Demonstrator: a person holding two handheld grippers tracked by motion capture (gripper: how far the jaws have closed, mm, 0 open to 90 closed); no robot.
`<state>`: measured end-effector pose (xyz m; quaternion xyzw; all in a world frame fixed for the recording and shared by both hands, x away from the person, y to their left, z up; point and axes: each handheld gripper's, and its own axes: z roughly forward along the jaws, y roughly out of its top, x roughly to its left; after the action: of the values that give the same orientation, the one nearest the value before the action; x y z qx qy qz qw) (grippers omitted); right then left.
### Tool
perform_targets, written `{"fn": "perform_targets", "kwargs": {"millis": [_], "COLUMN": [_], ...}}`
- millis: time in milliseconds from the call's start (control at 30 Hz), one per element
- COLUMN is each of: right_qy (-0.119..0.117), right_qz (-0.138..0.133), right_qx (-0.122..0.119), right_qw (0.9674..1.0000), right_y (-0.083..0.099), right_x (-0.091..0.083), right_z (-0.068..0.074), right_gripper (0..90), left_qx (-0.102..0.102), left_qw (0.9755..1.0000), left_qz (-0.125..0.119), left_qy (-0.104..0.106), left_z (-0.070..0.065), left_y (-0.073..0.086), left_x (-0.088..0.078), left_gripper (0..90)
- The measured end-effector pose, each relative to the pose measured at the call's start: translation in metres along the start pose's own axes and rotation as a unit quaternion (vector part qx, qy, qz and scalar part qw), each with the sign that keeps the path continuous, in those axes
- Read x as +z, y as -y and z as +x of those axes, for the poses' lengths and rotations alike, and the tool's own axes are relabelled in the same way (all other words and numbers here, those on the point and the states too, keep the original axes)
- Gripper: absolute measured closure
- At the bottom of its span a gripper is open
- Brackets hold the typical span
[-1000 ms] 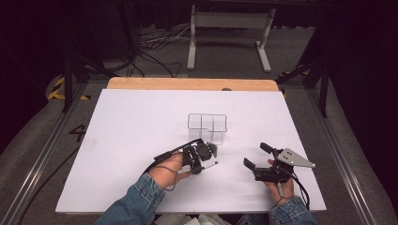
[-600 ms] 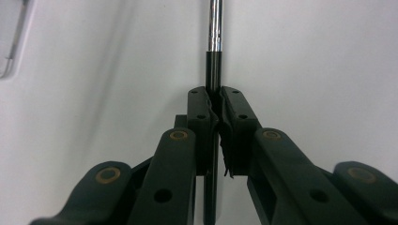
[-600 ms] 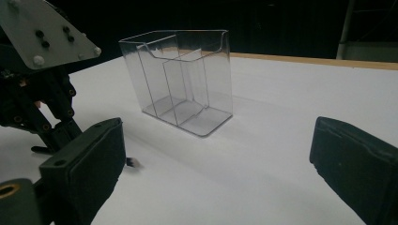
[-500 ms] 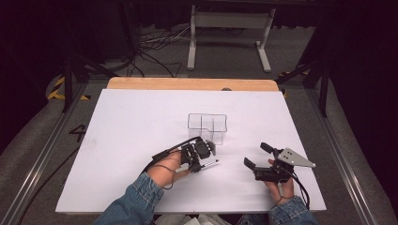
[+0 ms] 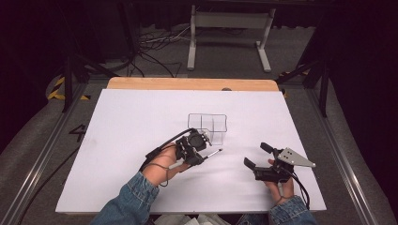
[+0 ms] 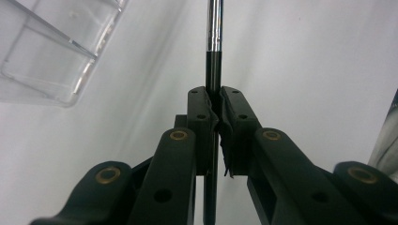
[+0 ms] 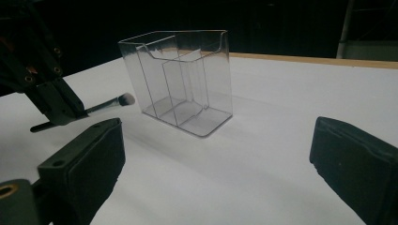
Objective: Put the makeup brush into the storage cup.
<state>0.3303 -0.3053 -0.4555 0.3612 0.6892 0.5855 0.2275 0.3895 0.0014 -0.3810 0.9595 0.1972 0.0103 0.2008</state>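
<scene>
Between the pads of the left gripper [image 6: 215, 101] runs a thin makeup brush [image 6: 213, 56], its black handle pinched at the very tips of the two black jaws and its silver ferrule continuing straight out beyond them, while the rear of the handle passes back down between the jaws toward the camera. Those jaws are clenched tight on the handle, with no gap showing on either side of it. From the high view, the left gripper [image 5: 199, 152] sits just in front of the clear plastic organizer [image 5: 208, 126], and the brush [image 5: 213, 153] sticks out to its right, lying roughly level above the white table [image 5: 117, 140], whether it touches the surface cannot be told. Seen from the right gripper view, the brush [image 7: 112, 104] points its pale bristle head toward the organizer [image 7: 180, 82], the tip just beside the near left wall but apart from it; the organizer stands upright with its inner dividers visible. Farther right, the right gripper [image 5: 257, 154] rests in the person's hand, well apart from the brush and the organizer. Its two jaws stand wide and released, nothing between them but bare table.
</scene>
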Motion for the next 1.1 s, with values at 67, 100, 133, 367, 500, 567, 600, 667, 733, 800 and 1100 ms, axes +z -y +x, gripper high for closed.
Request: {"fn": "perform_targets", "kwargs": {"millis": [67,100,133,367,500,567,600,667,733,800,1100], "right_qy": [0.0,0.0,0.0,-0.001,-0.001,-0.001,-0.001,-0.001,-0.001,-0.001,-0.003], "right_qz": [0.0,0.0,0.0,0.0,0.0,0.0,0.0,0.0,0.0,0.0,0.0], "right_qx": [0.0,0.001,0.001,0.0,0.001,0.0,0.0,0.0,0.001,0.001,0.001], "right_qw": [1.0,1.0,1.0,1.0,1.0,1.0,1.0,1.0,1.0,1.0,1.0], "right_y": [0.0,0.0,0.0,0.0,0.0,0.0,0.0,0.0,0.0,0.0,0.0], "right_x": [0.0,0.0,0.0,0.0,0.0,0.0,0.0,0.0,0.0,0.0,0.0], "right_z": [0.0,0.0,0.0,0.0,0.0,0.0,0.0,0.0,0.0,0.0,0.0], "right_gripper": [3.9,3.8,3.8,3.8,3.8,3.8,3.8,3.8,3.8,3.8,3.8], "left_qx": [0.0,0.0,-0.002,0.001,-0.003,-0.008,-0.008,-0.009,-0.01,-0.008,-0.022], "left_qw": [0.9999,0.9996,0.9994,0.9961,0.9919,0.9894,0.9889,0.9878,0.9844,0.9811,0.9641], "left_qz": [-0.016,-0.027,-0.035,-0.087,-0.126,-0.145,-0.148,-0.155,-0.175,-0.193,-0.263], "left_qy": [-0.004,-0.007,-0.006,-0.009,-0.011,-0.007,-0.006,-0.007,0.0,0.015,0.031], "left_z": [0.0,0.0,0.0,0.002,0.004,0.005,0.005,0.006,0.007,0.008,0.013], "left_y": [0.001,0.001,0.002,0.006,0.009,0.012,0.012,0.013,0.015,0.016,0.023], "left_x": [-0.003,-0.005,-0.006,-0.015,-0.02,-0.022,-0.023,-0.024,-0.027,-0.027,-0.032], "left_gripper": [83.3,83.3,83.3,83.3,83.3,83.3,83.3,83.3,83.3,83.3,83.3]}}
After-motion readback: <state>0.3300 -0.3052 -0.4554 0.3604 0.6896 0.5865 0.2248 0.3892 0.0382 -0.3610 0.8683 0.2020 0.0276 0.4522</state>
